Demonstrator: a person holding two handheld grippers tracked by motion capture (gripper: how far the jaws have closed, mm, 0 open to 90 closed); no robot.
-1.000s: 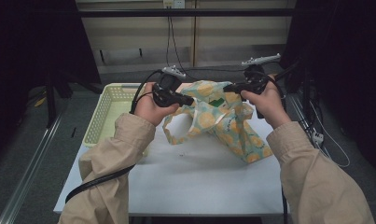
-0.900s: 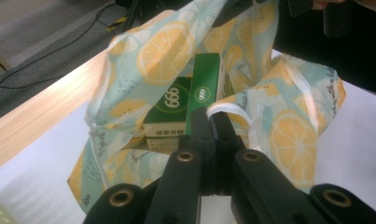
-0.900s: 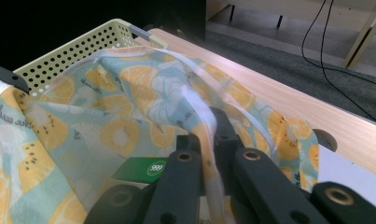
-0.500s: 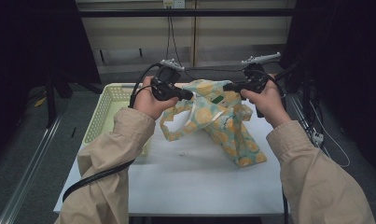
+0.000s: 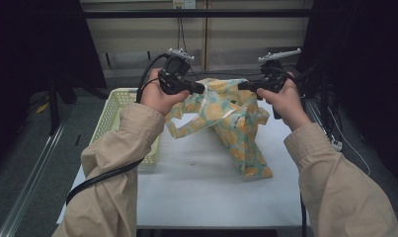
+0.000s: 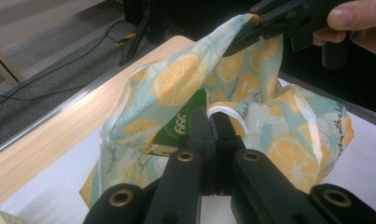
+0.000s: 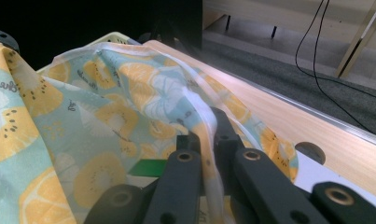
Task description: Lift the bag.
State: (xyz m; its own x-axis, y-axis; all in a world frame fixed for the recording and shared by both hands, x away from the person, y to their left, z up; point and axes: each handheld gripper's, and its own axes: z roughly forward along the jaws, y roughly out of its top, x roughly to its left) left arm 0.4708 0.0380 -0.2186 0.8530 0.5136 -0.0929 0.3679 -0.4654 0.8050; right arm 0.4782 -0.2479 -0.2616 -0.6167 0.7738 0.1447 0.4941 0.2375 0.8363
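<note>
Bag lifted higher and stretched between our two claws

Over the last second we have raised the lemon-print bag (image 5: 231, 118) off the white tabletop (image 5: 196, 197): earlier it slumped low in a bunched heap, and now its top edge is pulled taut between the left claw (image 5: 202, 89) and the right claw (image 5: 240, 85), with the body hanging down so that just its lower end touches the tabletop. Both hands have moved up and away from us, the left one now over the corner of the yellow basket (image 5: 112, 111), and the loose handle strap dangles freer beneath it.
</note>
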